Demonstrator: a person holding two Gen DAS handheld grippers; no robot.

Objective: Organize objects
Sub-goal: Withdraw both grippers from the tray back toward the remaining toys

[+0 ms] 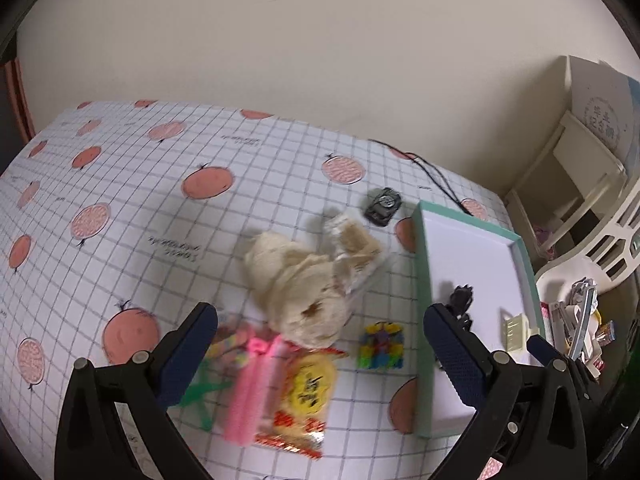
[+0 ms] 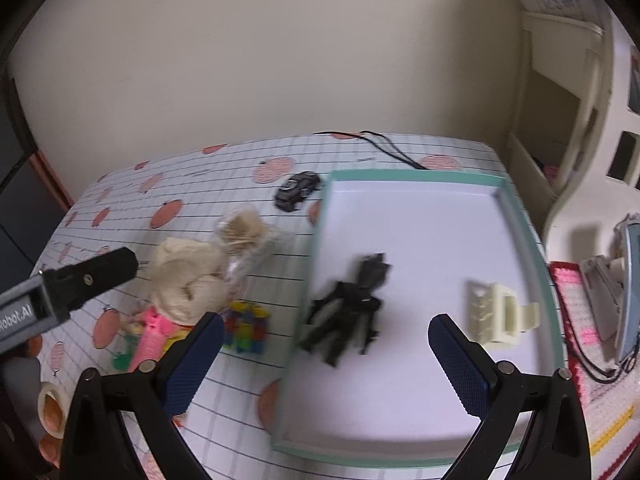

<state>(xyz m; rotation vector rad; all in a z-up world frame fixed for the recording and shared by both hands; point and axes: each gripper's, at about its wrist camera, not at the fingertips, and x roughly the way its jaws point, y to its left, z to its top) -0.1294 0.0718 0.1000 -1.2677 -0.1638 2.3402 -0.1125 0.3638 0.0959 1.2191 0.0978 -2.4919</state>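
A shallow box with a teal rim (image 2: pixel 516 216) (image 1: pixel 424 264) lies on the checked tablecloth; inside it rest a black figure toy (image 2: pixel 348 304) (image 1: pixel 462 298) and a cream plastic piece (image 2: pixel 496 316) (image 1: pixel 518 330). My right gripper (image 2: pixel 326 354) hovers open over the box, nothing between its fingers. My left gripper (image 1: pixel 320 344) is open above a pile left of the box: a cream plush (image 1: pixel 296 284) (image 2: pixel 188 280), a pink comb-like toy (image 1: pixel 250 388), a yellow-red snack packet (image 1: pixel 306 396) and a colourful block puzzle (image 1: pixel 380 346) (image 2: pixel 244 328). A black toy car (image 1: pixel 383 205) (image 2: pixel 298 190) sits farther back.
A clear wrapped packet (image 1: pixel 356 248) lies against the plush. A black cord (image 2: pixel 384 146) trails along the wall edge. A cream shelf unit (image 1: pixel 576 184) and a cluttered white surface (image 2: pixel 600 280) stand to the right. The left gripper's body (image 2: pixel 68 288) shows in the right wrist view.
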